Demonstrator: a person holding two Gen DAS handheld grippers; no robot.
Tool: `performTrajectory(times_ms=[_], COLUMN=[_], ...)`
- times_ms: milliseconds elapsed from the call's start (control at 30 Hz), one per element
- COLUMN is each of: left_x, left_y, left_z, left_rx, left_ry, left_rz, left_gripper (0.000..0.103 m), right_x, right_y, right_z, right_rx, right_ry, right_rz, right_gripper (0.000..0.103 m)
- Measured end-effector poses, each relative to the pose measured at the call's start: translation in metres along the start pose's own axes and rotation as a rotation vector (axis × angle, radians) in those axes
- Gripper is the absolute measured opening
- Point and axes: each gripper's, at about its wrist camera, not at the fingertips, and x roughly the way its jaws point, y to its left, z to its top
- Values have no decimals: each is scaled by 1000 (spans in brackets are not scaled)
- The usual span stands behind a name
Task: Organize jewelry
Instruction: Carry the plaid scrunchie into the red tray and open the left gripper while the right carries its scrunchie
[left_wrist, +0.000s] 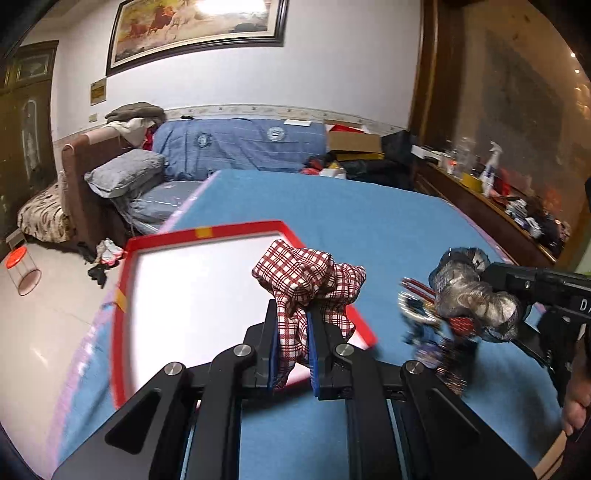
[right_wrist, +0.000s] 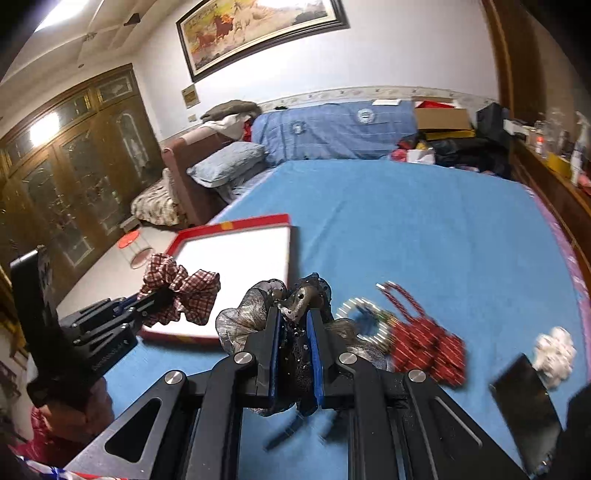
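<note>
Over the red-rimmed tray (left_wrist: 122, 291), through your left wrist camera, your left gripper (left_wrist: 291, 325) is pinched nearly closed on the red plaid scrunchie (left_wrist: 306, 280), which bunches up above the blue pads (left_wrist: 274, 350); the gripper tilts down toward the blue cloth (left_wrist: 351, 221). From the right wrist camera, your right gripper (right_wrist: 293, 325) is clamped on the grey sheer scrunchie (right_wrist: 243, 314), angled downward, just beside a blurred red bow (right_wrist: 424, 343) and bracelet (right_wrist: 365, 321).
</note>
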Motion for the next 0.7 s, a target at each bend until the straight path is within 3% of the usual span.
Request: performTrajectory(times_ms=[400, 700], left_x=[71, 128], left_y=[74, 109], left_z=[59, 61], left_rx=[-62, -157], left_ry=[82, 182], left_rz=[88, 107], left_gripper=[12, 12], right_x=[119, 209], right_y=[49, 66], right_z=[78, 104], right_rx=[-5, 4], right_ry=[54, 97], right_rz=[54, 14], right_gripper=[15, 15])
